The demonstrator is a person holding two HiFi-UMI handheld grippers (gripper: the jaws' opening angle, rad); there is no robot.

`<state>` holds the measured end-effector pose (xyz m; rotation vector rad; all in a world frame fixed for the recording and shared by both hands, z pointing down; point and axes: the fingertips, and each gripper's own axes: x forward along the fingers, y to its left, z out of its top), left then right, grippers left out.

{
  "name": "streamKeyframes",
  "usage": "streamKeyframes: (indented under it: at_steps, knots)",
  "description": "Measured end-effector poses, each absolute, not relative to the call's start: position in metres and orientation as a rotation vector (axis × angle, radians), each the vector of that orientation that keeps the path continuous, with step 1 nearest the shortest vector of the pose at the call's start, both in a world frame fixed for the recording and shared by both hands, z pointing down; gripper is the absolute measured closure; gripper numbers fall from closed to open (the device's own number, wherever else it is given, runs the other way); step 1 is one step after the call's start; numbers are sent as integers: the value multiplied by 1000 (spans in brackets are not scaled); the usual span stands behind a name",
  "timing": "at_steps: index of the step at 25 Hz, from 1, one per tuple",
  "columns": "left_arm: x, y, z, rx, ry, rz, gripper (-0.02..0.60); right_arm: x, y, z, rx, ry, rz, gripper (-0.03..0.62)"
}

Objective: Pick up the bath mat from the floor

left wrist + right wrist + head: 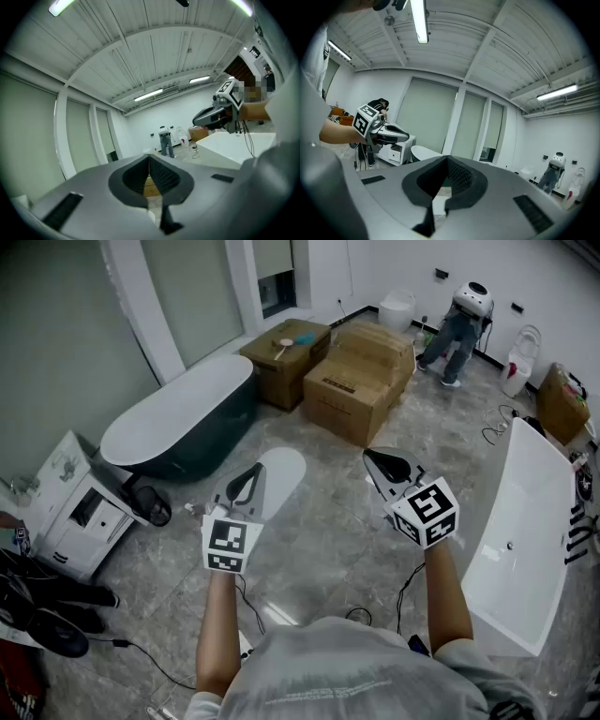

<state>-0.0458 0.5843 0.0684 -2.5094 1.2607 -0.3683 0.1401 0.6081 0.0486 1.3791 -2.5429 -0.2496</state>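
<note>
Above grey stone floor (330,542), grey left gripper (251,471), grey right gripper (372,458) both clenched, empty; pale oval bath mat (289,468) flat below.

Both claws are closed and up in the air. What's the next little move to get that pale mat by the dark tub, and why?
Probably open the left claw and lower it toward the bath mat. Both it and the right claw are shut and empty, held above the floor, while the mat lies flat beside the bathtub, on the left claw's side.
</note>
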Motion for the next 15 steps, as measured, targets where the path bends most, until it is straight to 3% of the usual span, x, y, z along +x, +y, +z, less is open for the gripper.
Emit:
streamKeyframes:
  at_steps: [15]
  knots:
    - [-30,593,83,-2525,1285,-389,563,163,612,64,1369,-2544,-245,579]
